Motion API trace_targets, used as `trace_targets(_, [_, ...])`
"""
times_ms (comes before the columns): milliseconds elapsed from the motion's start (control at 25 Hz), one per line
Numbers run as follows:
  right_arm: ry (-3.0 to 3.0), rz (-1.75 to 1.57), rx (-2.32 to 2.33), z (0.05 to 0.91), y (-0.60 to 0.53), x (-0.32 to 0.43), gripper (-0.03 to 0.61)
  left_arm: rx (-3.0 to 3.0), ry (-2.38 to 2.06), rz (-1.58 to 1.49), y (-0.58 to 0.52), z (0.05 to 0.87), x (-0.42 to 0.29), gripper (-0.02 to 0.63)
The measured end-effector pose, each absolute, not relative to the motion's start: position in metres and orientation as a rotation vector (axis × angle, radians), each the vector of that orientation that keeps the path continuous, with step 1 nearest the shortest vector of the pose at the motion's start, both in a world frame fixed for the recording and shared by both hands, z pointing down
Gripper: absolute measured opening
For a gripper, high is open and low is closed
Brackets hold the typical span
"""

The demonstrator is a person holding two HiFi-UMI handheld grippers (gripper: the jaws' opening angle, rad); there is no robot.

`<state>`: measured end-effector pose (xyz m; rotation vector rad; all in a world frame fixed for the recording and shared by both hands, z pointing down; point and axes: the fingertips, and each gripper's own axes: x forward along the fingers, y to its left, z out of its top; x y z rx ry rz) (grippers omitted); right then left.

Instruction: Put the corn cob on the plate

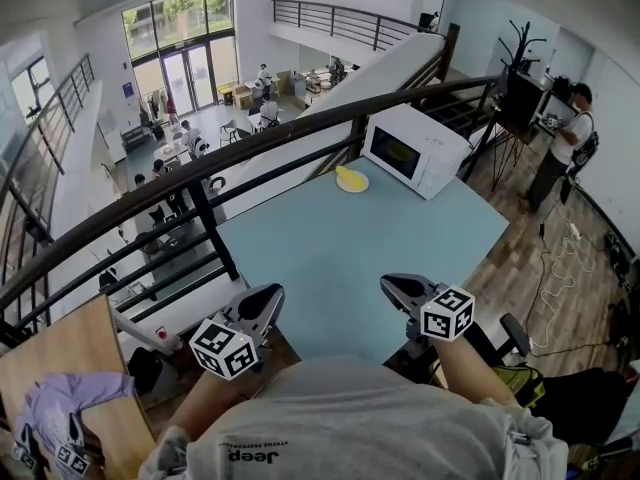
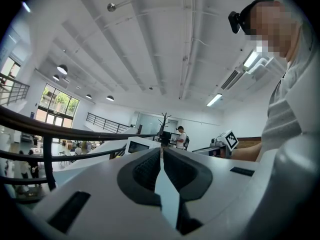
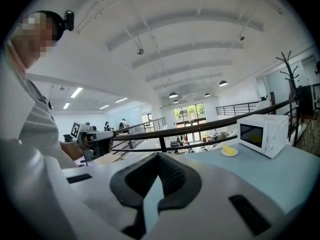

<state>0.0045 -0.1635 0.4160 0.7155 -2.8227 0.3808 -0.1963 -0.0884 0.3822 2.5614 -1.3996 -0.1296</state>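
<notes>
A yellow corn cob point(image 1: 349, 176) lies on a small white plate point(image 1: 356, 186) at the far edge of the light blue table point(image 1: 360, 258), just left of the microwave. In the right gripper view the corn cob point(image 3: 228, 149) and plate point(image 3: 230, 154) show far off, right of the jaws. My left gripper point(image 1: 272, 292) and right gripper point(image 1: 392, 282) hover side by side at the table's near edge, close to my body, far from the plate. Each has its jaws closed together with nothing between them: the left gripper point(image 2: 161, 150) and the right gripper point(image 3: 161, 157).
A white microwave point(image 1: 415, 150) stands at the table's far right corner. A black railing point(image 1: 200, 183) runs along the table's far and left sides above a drop to the hall below. A person point(image 1: 565, 143) stands on the wooden floor at right, near cables point(image 1: 560, 268).
</notes>
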Motion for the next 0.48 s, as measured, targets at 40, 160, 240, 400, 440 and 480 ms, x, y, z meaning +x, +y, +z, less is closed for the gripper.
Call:
trace_targets(40, [-2.821, 0.381, 0.711, 0.4166, -0.164, 0.0044, 0.015, 2.559, -1.402, -0.13, -0.0887, 0.3821, -0.1963, 0.037])
trace_targets(160, [-2.823, 0.386, 0.703, 0.4169, -0.1643, 0.0036, 0.015, 2.554, -1.408, -0.131, -0.0886, 0.3818, -0.197, 0.037])
trace_targets(240, [-2.827, 0.385, 0.699, 0.417, -0.1647, 0.0034, 0.015, 2.553, -1.411, -0.129, -0.0888, 0.382, -0.1969, 0.037])
trace_targets(400, [-2.827, 0.384, 0.692, 0.42, -0.168, 0.0038, 0.015, 2.553, -1.415, -0.127, -0.0916, 0.384, -0.1967, 0.037])
trace_targets(440, [-2.827, 0.384, 0.691, 0.4209, -0.1687, 0.0041, 0.015, 2.553, -1.415, -0.127, -0.0922, 0.3844, -0.1964, 0.037])
trace_targets(480, [-2.826, 0.385, 0.691, 0.4218, -0.1694, 0.0046, 0.015, 2.553, -1.416, -0.126, -0.0928, 0.3849, -0.1959, 0.037])
